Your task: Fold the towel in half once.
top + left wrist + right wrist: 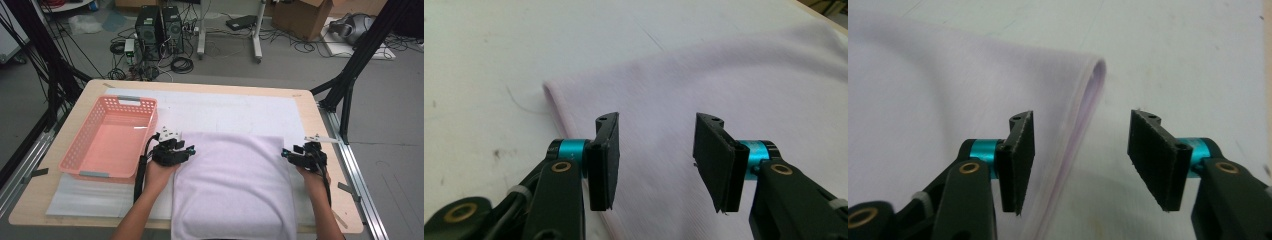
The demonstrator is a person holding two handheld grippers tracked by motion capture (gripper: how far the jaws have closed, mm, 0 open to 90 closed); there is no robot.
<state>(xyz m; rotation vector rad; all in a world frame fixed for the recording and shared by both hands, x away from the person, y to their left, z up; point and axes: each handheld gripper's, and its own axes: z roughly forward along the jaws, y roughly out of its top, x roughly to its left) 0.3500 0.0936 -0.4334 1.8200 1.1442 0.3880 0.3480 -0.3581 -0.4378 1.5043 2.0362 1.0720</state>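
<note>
1. The folded lilac towel [232, 187] lies on the white sheet [235, 112] at the near middle of the table [320, 125], its near end hanging over the near edge. Its long axis runs from the near edge toward the far edge; the fold forms its far edge.
2. The left gripper [186, 150] sits at the towel's far left corner, and the right gripper [286, 154] at its far right corner. Each hand is the nearer one to its own corner, and the towel stretches between them.
3. In the left gripper view the left gripper [656, 150] has its jaws parted with nothing pinched, over the towel [724, 85] just inside its left edge.
4. In the right gripper view the right gripper [1080, 152] is likewise released. Its jaws straddle the layered right edge of the towel [948, 85], but the pads do not press on it.
5. Judged from this, the towel is let go at both corners. Any next fold turns on re-gripping along these side edges.
6. The pink basket [111, 137] stands near the table's left edge, just left of the left gripper. It is empty.
</note>
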